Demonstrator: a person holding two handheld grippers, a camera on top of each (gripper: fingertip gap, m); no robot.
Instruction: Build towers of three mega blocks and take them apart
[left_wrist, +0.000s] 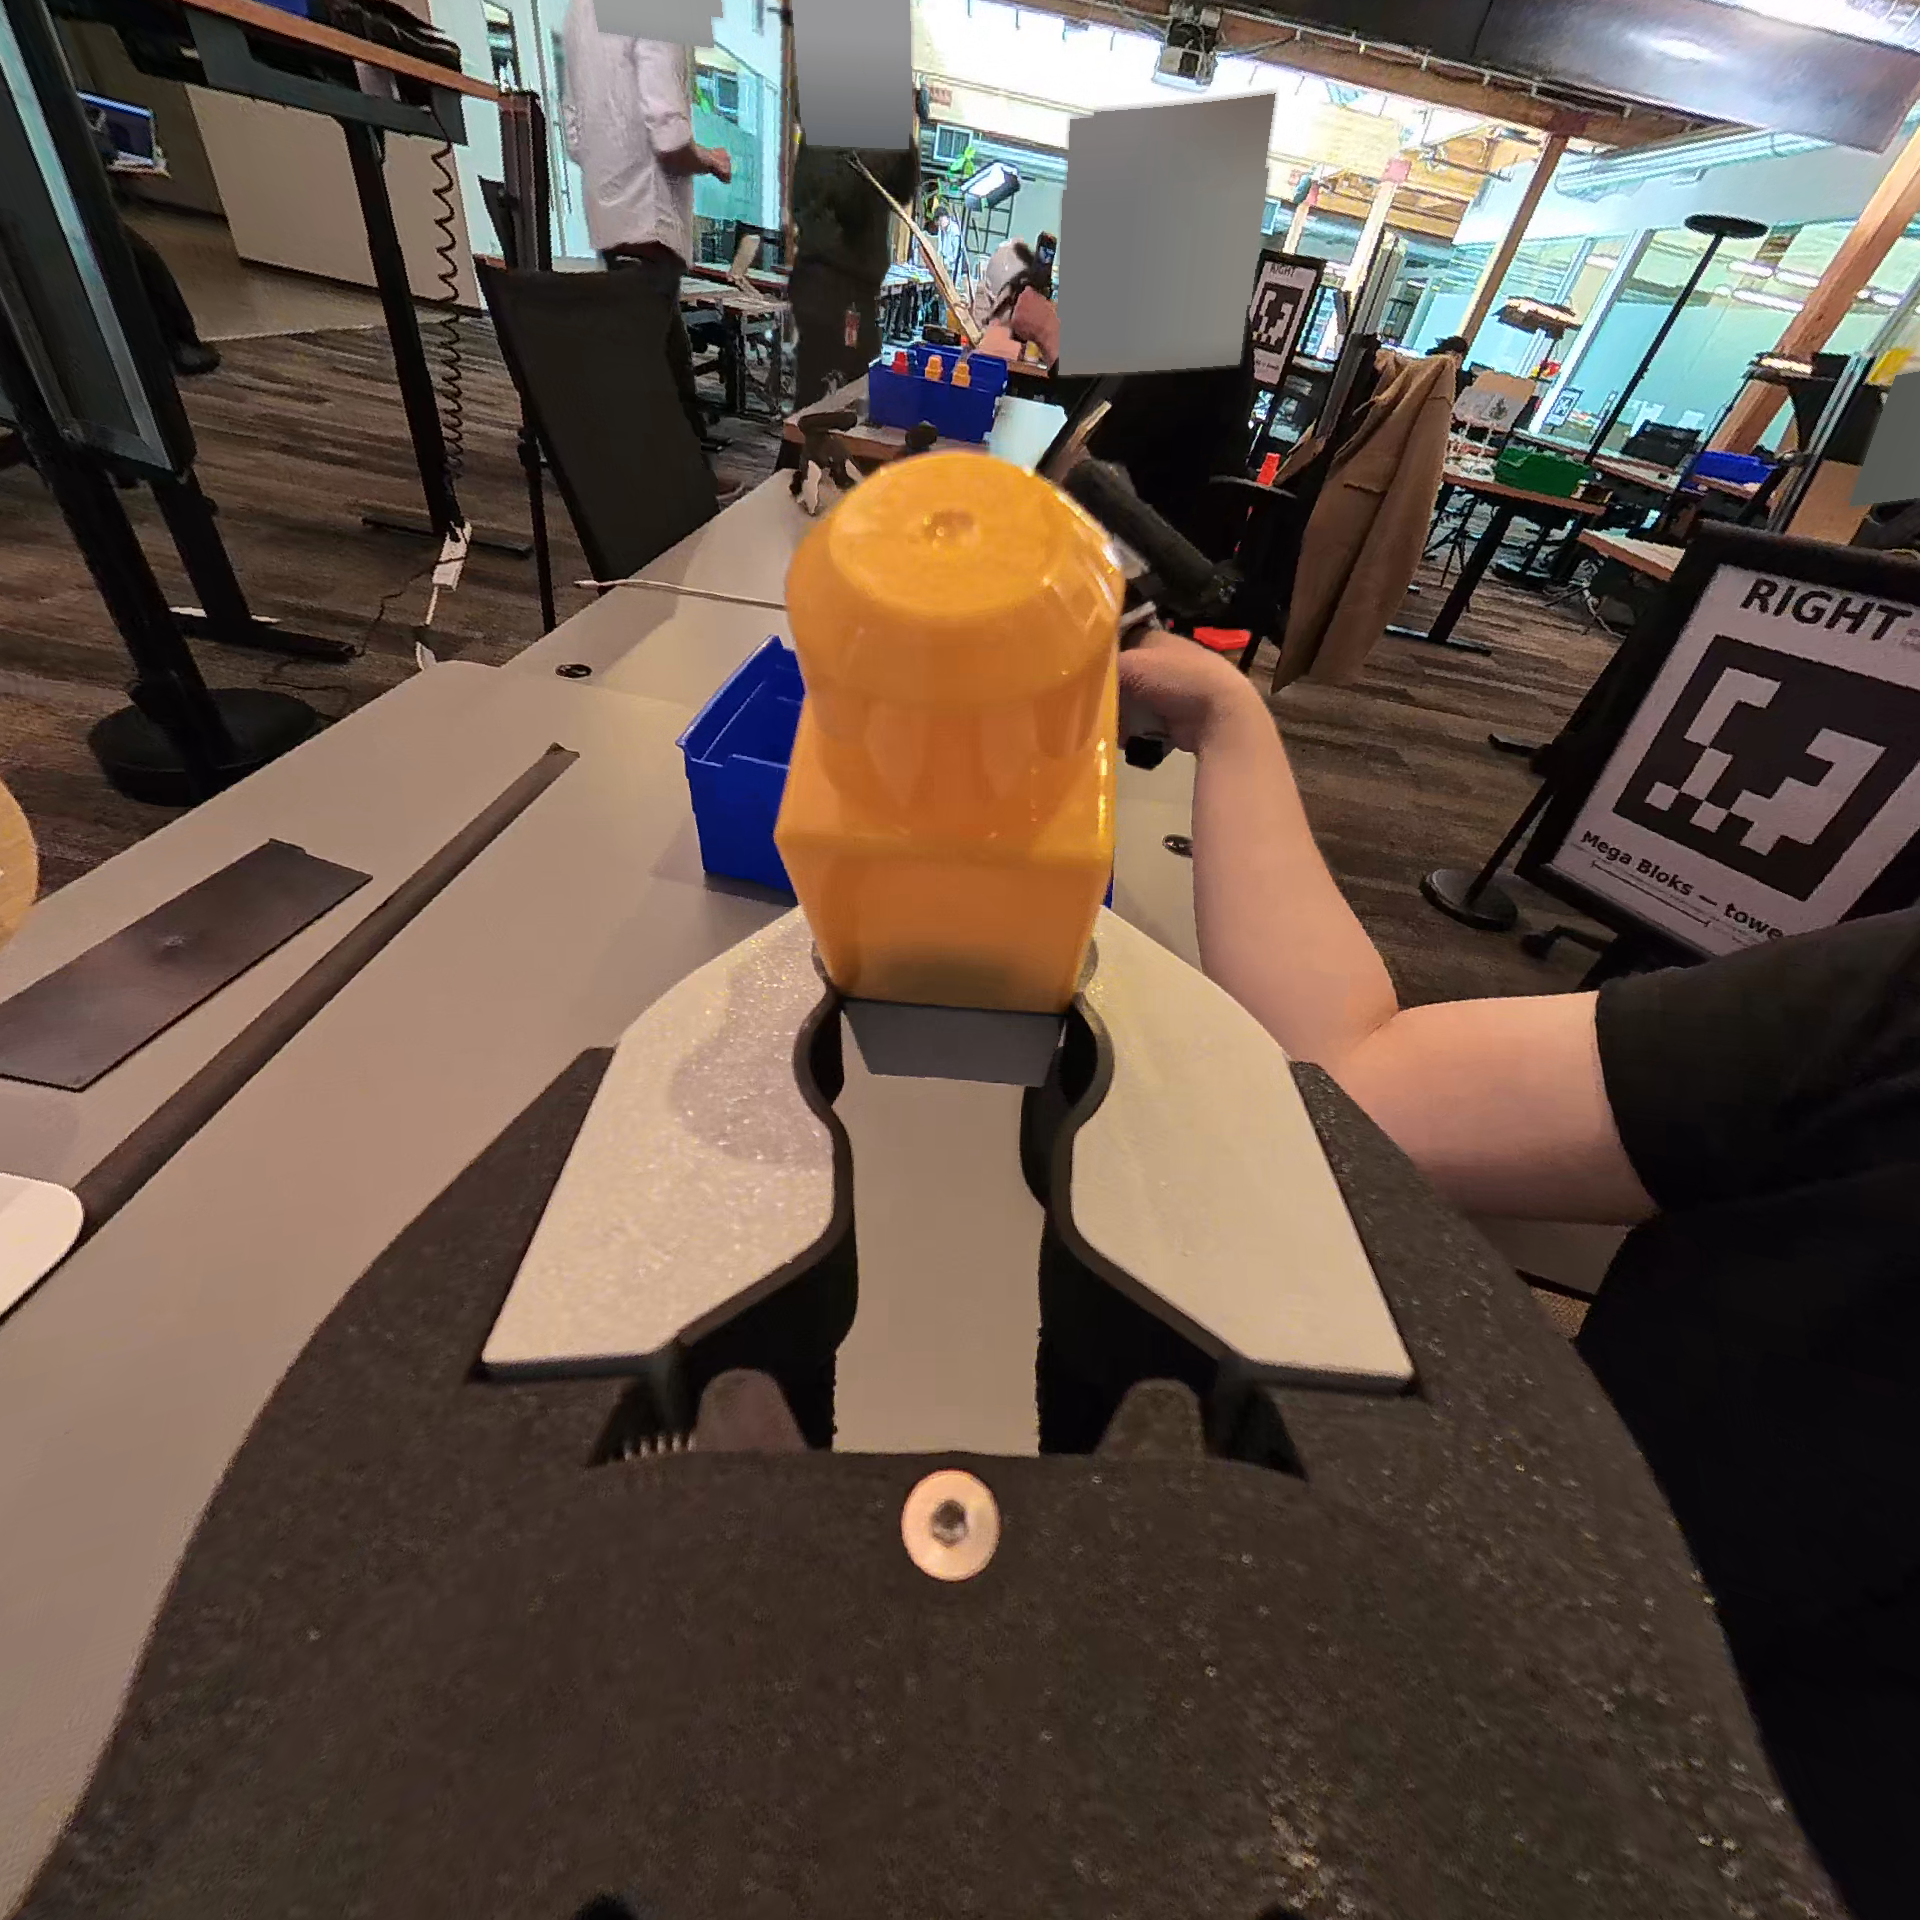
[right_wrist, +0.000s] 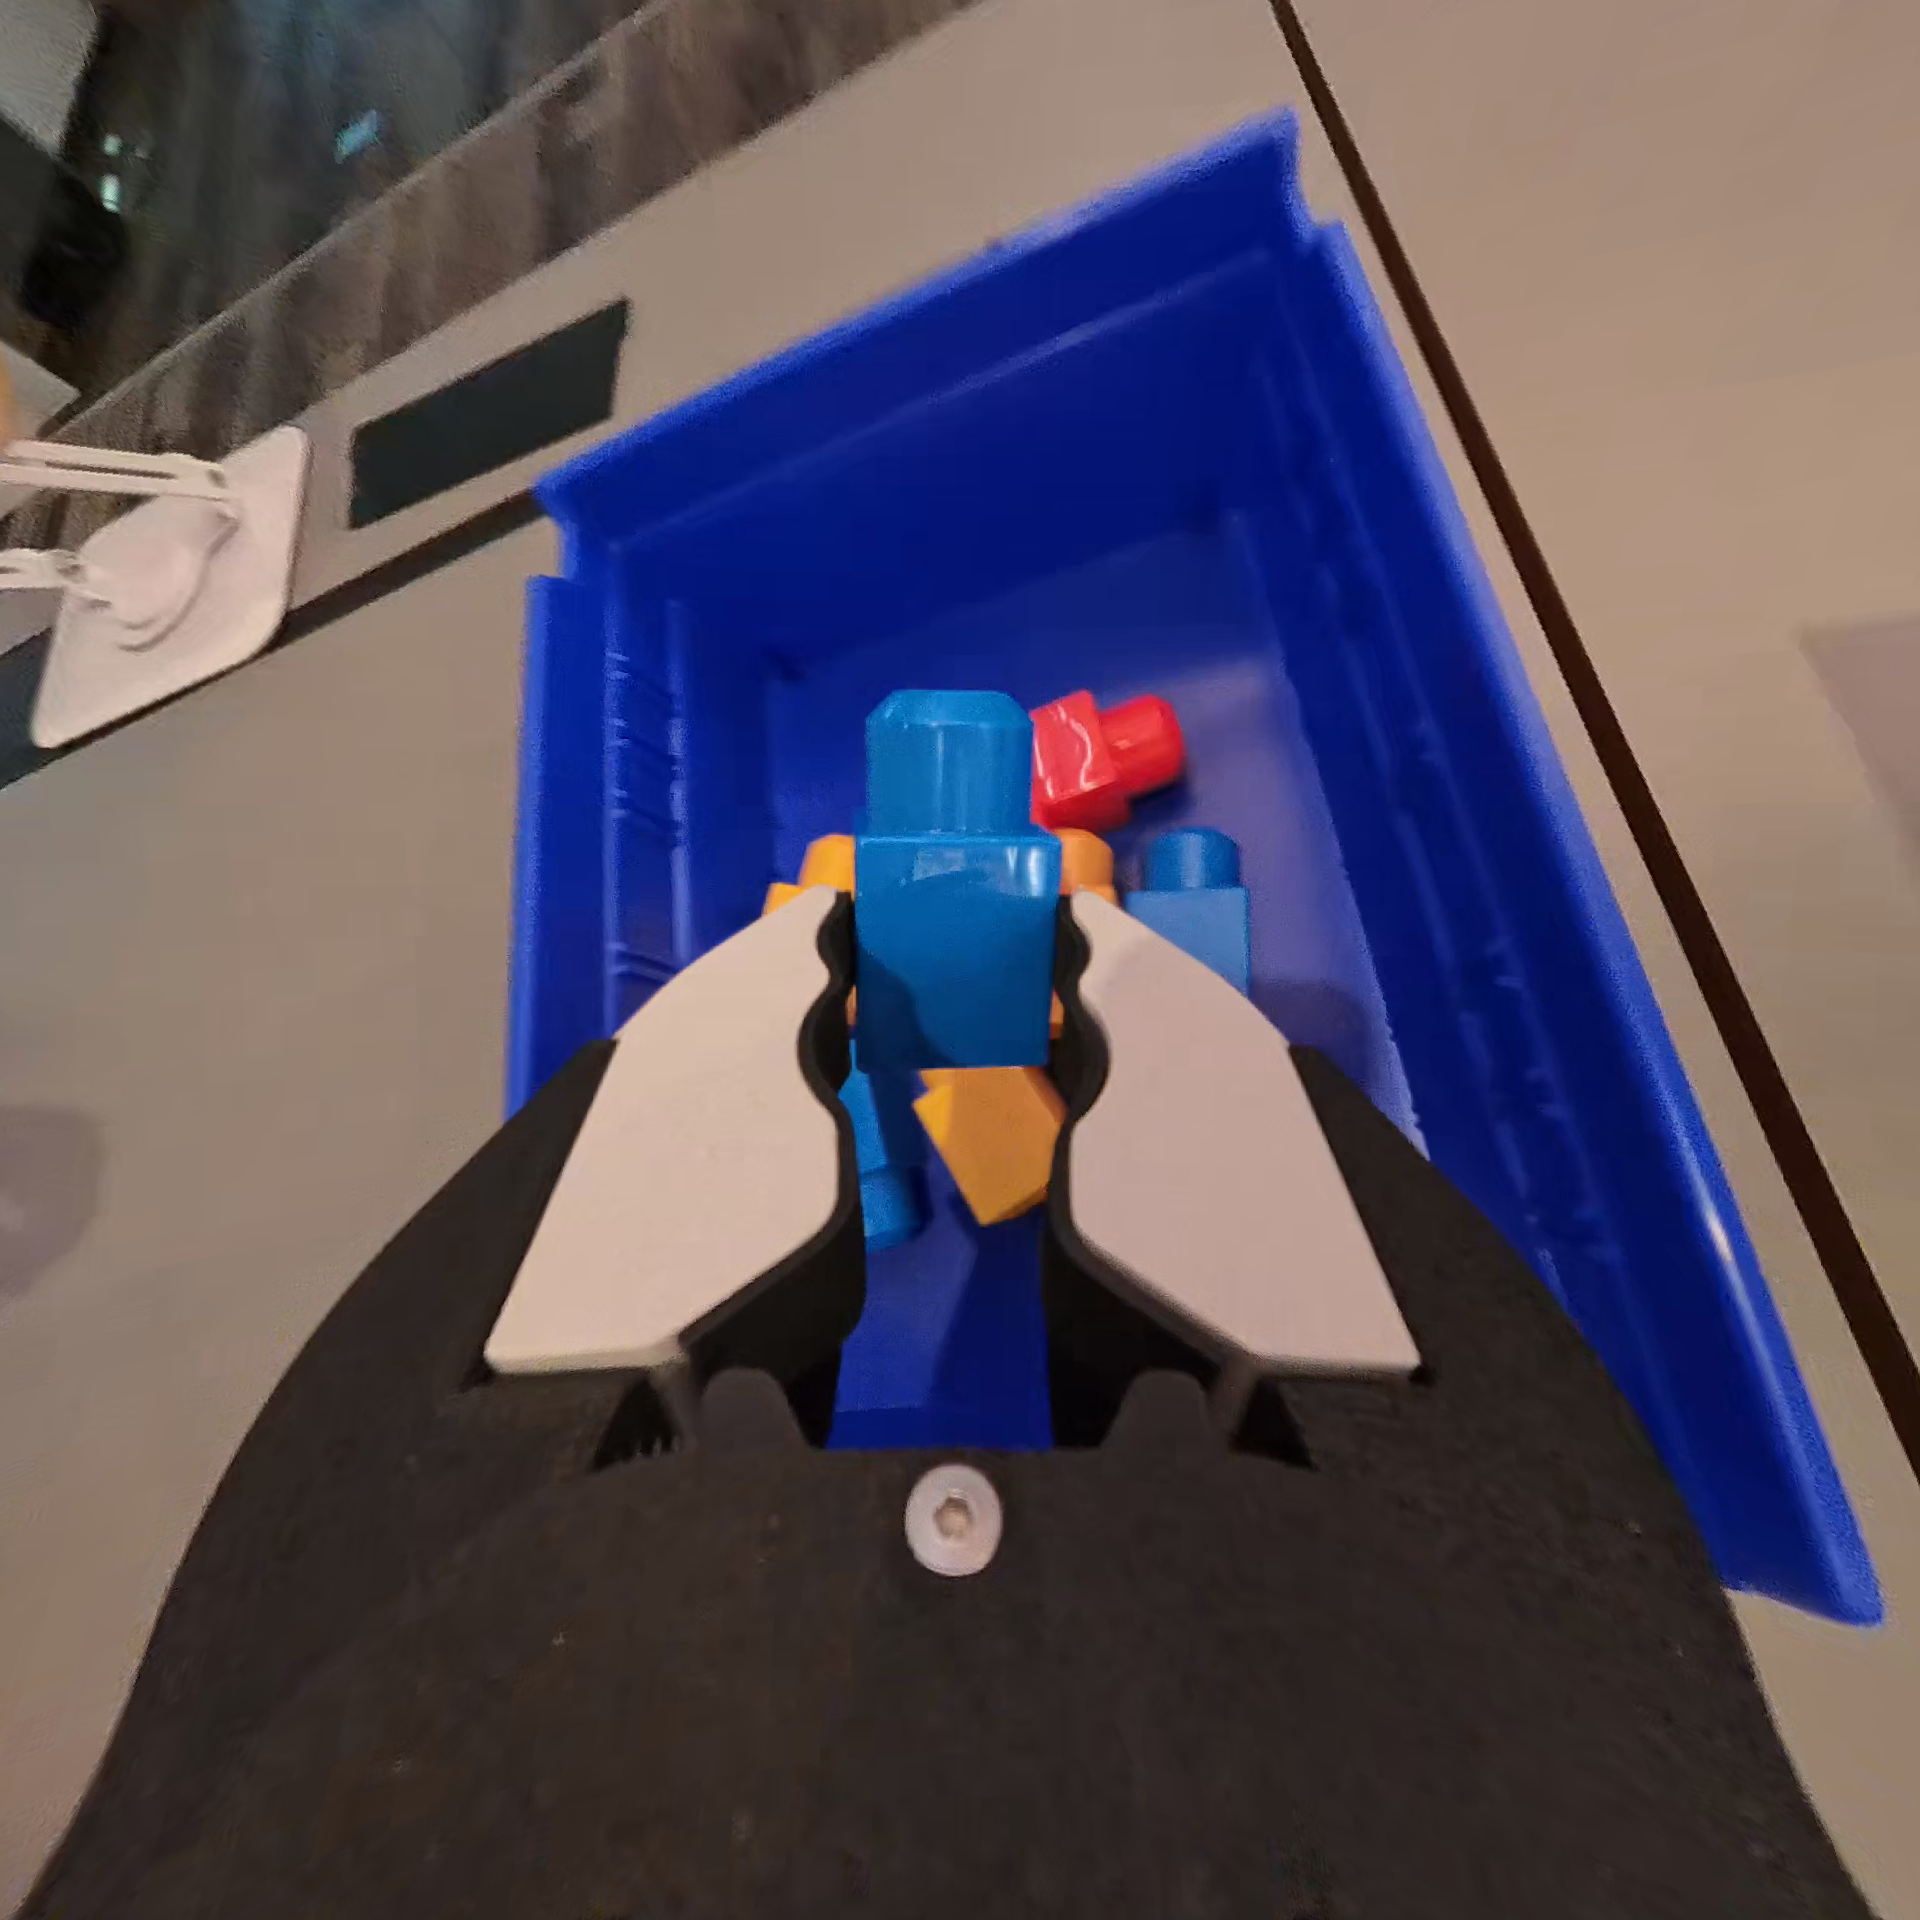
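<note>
Left wrist view: my left gripper (left_wrist: 951, 971) has its jaws closed on the base of a single-stud orange plastic mega block (left_wrist: 948, 748), stud pointing away from the camera, held above the grey tabletop (left_wrist: 343, 1039). Just beyond the block, partly hidden by it, stands an open blue plastic bin (left_wrist: 740, 764). To the right, a bare forearm (left_wrist: 1278, 894) reaches toward that bin (the hand and what it holds are mostly hidden behind the block). Farther right stands a black-and-white marker sign (left_wrist: 1756, 769) on a stand; people stand in the far background.

Right wrist view: my right gripper (right_wrist: 956, 961) has its jaws clamped on the sides of a single-stud blue plastic mega block (right_wrist: 951, 904), stud pointing away, held over the interior of the blue plastic bin (right_wrist: 1382, 727). On the bin floor beneath lie loose blocks: a red block (right_wrist: 1101, 758) on its side at the far end, a lighter blue block (right_wrist: 1195, 904) to the right, an orange block (right_wrist: 992, 1143) and another blue block (right_wrist: 888, 1195) near the jaws. The bin sits on the grey tabletop (right_wrist: 260, 987); a white flat base (right_wrist: 166, 592) rests at the far left.
</note>
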